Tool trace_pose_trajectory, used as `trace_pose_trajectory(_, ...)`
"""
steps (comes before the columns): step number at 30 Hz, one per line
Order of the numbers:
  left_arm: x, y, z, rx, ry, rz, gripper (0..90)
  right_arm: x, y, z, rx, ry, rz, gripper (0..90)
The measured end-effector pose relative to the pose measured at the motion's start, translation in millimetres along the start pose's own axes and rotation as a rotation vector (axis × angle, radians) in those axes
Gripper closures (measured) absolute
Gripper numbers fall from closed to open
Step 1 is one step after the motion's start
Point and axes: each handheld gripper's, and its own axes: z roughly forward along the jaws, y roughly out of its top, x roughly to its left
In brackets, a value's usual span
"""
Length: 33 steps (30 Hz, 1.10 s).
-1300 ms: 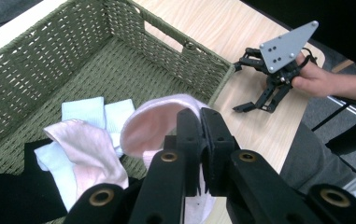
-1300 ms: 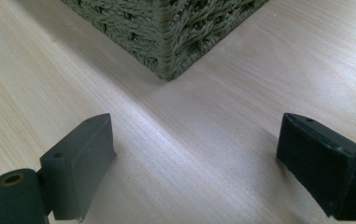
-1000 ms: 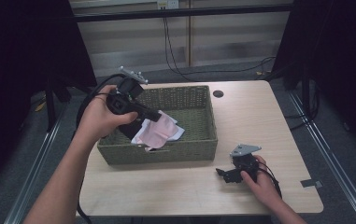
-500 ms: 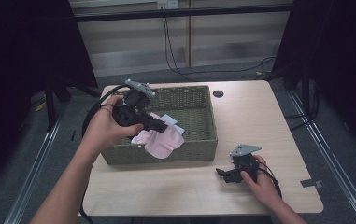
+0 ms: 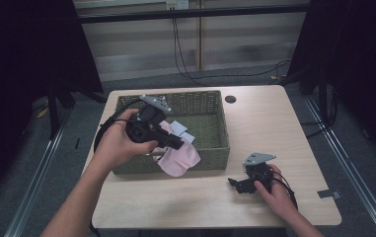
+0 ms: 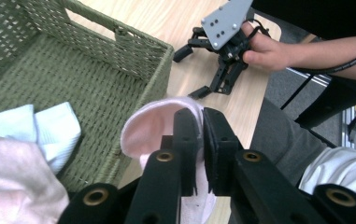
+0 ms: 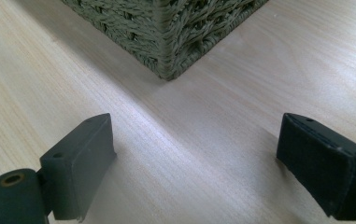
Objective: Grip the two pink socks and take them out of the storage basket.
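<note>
The left tongs point(image 5: 175, 144) pinch a pink cloth point(image 5: 179, 159) that hangs over the near wall of the green wicker basket point(image 5: 210, 106), above more cloths inside it. To the right, the right tongs point(image 5: 239, 184) rest spread wide on the counter point(image 5: 269, 123), near the basket's corner.

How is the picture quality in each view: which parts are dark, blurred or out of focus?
High view: the room around the table is very dark, the tabletop evenly lit, slightly soft. Left gripper view: the left tongs, closed on the pink cloth, are sharp, and the green wicker basket is clear. Right gripper view: the open right tongs look soft at the edges and cast faint shadows on the wood.
</note>
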Motion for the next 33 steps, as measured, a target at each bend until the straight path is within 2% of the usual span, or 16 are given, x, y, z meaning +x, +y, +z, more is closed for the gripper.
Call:
trace_pose_trajectory(4, -1.6, -1.7, 3.9, -0.003, -0.021, 0.001, 79.7, -0.2, -0.1, 0.0, 0.001, 0.002, -0.003, 10.4)
trace_pose_trajectory(7, -0.3, -1.3, 1.9, 0.007, 0.004, -0.001, 73.4, -0.2, -0.1, 0.0, 0.001, 0.002, -0.003, 10.4)
trace_pose_trajectory(10, 3.7, -1.4, 0.2, -0.005, 0.015, -0.016, 68.9, -0.2, -0.1, 0.0, 0.001, 0.002, -0.003, 10.4)
trace_pose_trajectory(11, 7.3, -1.9, -0.1, 0.001, 0.044, -0.008, 67.1, -0.2, 0.0, -0.1, 0.002, -0.001, -0.003, 10.4)
trace_pose_trajectory(12, 9.8, -2.7, 1.0, -0.011, 0.056, -0.026, 64.3, -0.2, -0.1, 0.0, 0.001, 0.002, -0.003, 10.4)
trace_pose_trajectory(14, 17.9, -4.6, 1.8, -0.015, 0.064, -0.04, 60.2, -0.2, -0.1, 0.0, 0.001, 0.002, -0.003, 10.4)
trace_pose_trajectory(15, 23.7, -5.8, 2.7, -0.013, 0.092, -0.039, 58.5, -0.3, -0.1, 0.1, -0.001, 0.002, -0.005, 10.4)
trace_pose_trajectory(18, 39.1, -9.3, 5.3, -0.016, 0.127, -0.066, 54.5, -0.2, -0.1, 0.0, 0.001, 0.002, -0.003, 10.4)
trace_pose_trajectory(21, 60.9, -15.2, 12.7, -0.031, 0.183, -0.113, 46.4, -0.2, -0.1, 0.0, 0.001, 0.002, -0.003, 10.4)
trace_pose_trajectory(22, 60.9, -15.2, 12.7, -0.031, 0.183, -0.113, 45.1, -0.2, -0.1, 0.0, 0.001, 0.002, -0.003, 10.4)
trace_pose_trajectory(23, 68.0, -17.4, 15.9, -0.038, 0.208, -0.13, 45.1, -0.2, -0.1, 0.0, 0.001, 0.002, -0.003, 10.4)
trace_pose_trajectory(25, 81.9, -22.1, 22.2, -0.019, 0.229, -0.143, 43.8, -0.2, -0.1, 0.0, 0.001, 0.002, -0.003, 10.4)
trace_pose_trajectory(26, 86.7, -24.0, 26.0, -0.022, 0.239, -0.158, 43.2, -0.3, -0.1, 0.1, 0.0, 0.002, -0.004, 10.4)
trace_pose_trajectory(28, 94.3, -26.8, 31.0, -0.002, 0.262, -0.161, 42.3, -0.2, -0.1, 0.0, 0.001, 0.002, -0.003, 10.4)
trace_pose_trajectory(29, 101.1, -29.5, 35.8, 0.006, 0.28, -0.179, 42.0, -0.2, -0.1, 0.0, 0.001, 0.002, -0.003, 10.4)
trace_pose_trajectory(33, 123.6, -40.1, 48.7, 0.001, 0.293, -0.254, 40.4, -0.3, -0.1, 0.2, -0.001, 0.002, -0.005, 10.4)
